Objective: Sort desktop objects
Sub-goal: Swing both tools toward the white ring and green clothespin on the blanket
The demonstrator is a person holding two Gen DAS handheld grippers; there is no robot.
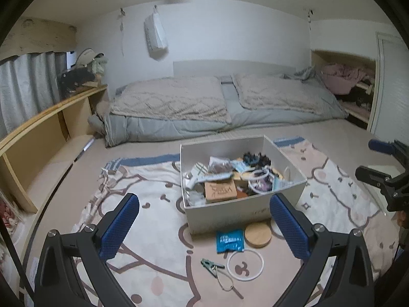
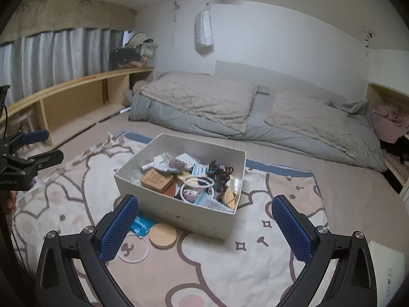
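I hold both the left gripper and the right gripper spread wide and empty above the cartoon-print blanket. The white cardboard box full of clutter sits mid-blanket; just beside its near wall lie a round wooden lid, a blue packet, a white ring and a small metal clip.

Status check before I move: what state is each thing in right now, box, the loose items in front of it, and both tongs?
Box: open, no lid on, full of mixed items.
Wooden round lid: flat on the blanket, by the box front.
Blue packet: flat, outside the box.
White ring: flat, outside the box.
Metal clip: lying outside the box.
Left tongs: open, empty.
Right tongs: open, empty.
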